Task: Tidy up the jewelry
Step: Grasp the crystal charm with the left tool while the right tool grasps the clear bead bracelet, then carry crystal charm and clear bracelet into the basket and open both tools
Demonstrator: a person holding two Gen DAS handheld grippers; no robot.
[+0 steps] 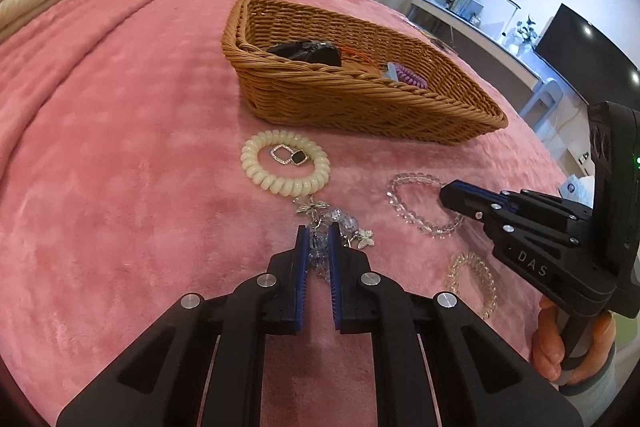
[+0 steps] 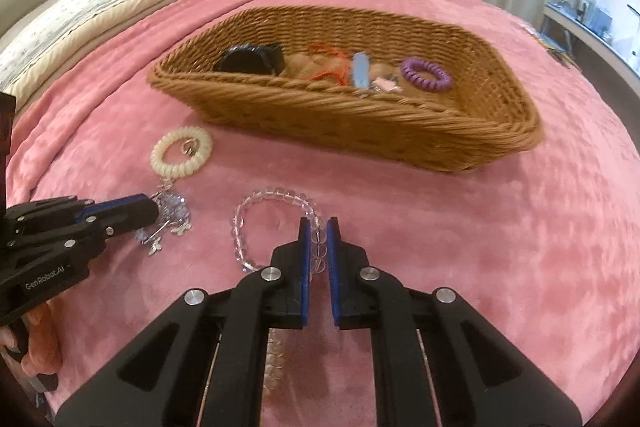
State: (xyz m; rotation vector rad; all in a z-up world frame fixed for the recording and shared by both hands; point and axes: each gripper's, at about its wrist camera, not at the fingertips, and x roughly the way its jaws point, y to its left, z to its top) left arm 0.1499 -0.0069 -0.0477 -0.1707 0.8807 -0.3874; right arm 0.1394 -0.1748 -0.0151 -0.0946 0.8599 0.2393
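Left wrist: left tongs [image 1: 318, 229] pinching blue charm bracelet [image 1: 332, 223] on pink blanket [image 1: 120, 187], just below cream coil tie [image 1: 286, 163]. Right wrist: my right tongs [image 2: 319, 225] clamped on clear bead bracelet [image 2: 244, 223], wicker basket [image 2: 360, 119] beyond.

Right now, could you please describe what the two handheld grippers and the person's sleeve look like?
Both the left gripper and the right gripper are matte black plastic with silver round bolts and blue pads lining the fingers. One side reads "DAS", another "GenRobot.AI". A small green light glows on the right one. The sleeve is grey.
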